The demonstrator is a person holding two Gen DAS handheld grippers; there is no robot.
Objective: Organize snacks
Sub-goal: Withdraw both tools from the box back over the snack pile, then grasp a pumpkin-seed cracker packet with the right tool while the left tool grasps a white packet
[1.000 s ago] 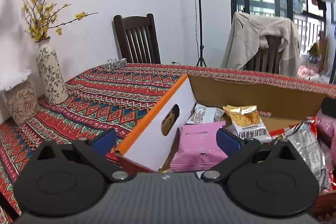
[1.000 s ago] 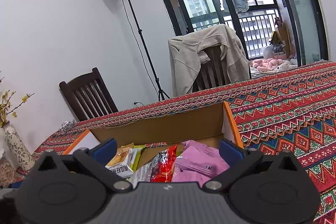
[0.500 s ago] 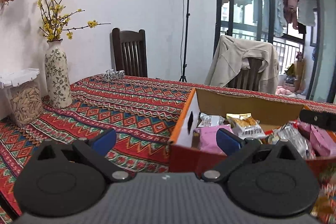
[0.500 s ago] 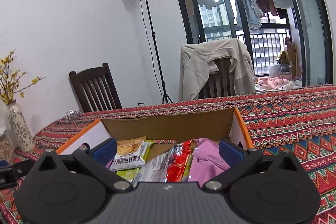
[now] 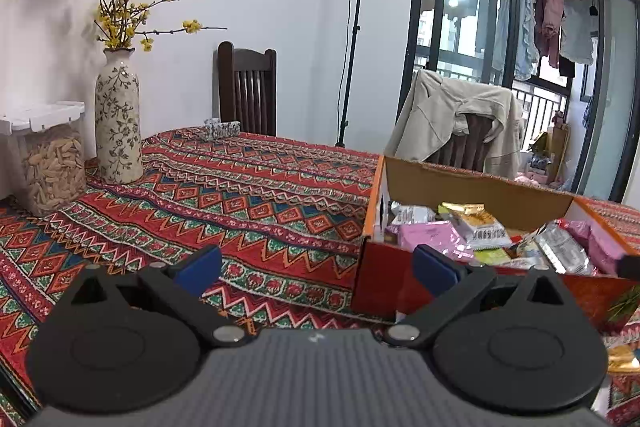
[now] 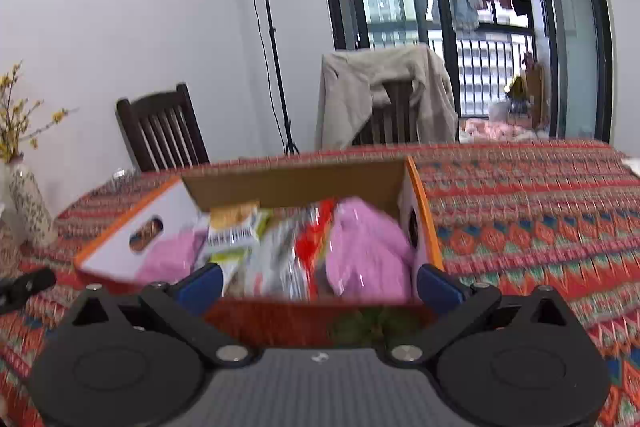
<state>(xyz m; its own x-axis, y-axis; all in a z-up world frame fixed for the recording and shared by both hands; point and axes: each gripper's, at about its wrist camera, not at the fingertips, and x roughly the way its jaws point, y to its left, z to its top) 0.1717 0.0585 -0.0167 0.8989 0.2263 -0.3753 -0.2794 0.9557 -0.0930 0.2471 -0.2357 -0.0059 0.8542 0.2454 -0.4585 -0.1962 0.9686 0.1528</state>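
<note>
An open cardboard box [image 5: 460, 183] with orange edges and a red front stands on the patterned tablecloth; it also shows in the right wrist view [image 6: 296, 183]. It holds several snack packets, among them pink ones [image 5: 430, 237] [image 6: 364, 251], a yellow-and-white one [image 5: 478, 225] and silver ones [image 5: 560, 253]. My left gripper [image 5: 316, 267] is open and empty, in front of the box's left front corner. My right gripper [image 6: 318, 285] is open and empty, just before the box's front wall.
A flowered vase [image 5: 118, 123] and a jar of snacks [image 5: 52, 167] stand at the left by the wall. Two chairs [image 5: 248, 91] [image 6: 384, 103] and a lamp stand [image 5: 352, 39] are behind the table. Tablecloth [image 5: 240, 203] stretches left of the box.
Both grippers have drawn back from over the box and dropped lower. The box now lies ahead of them instead of under them. Both stay open.
</note>
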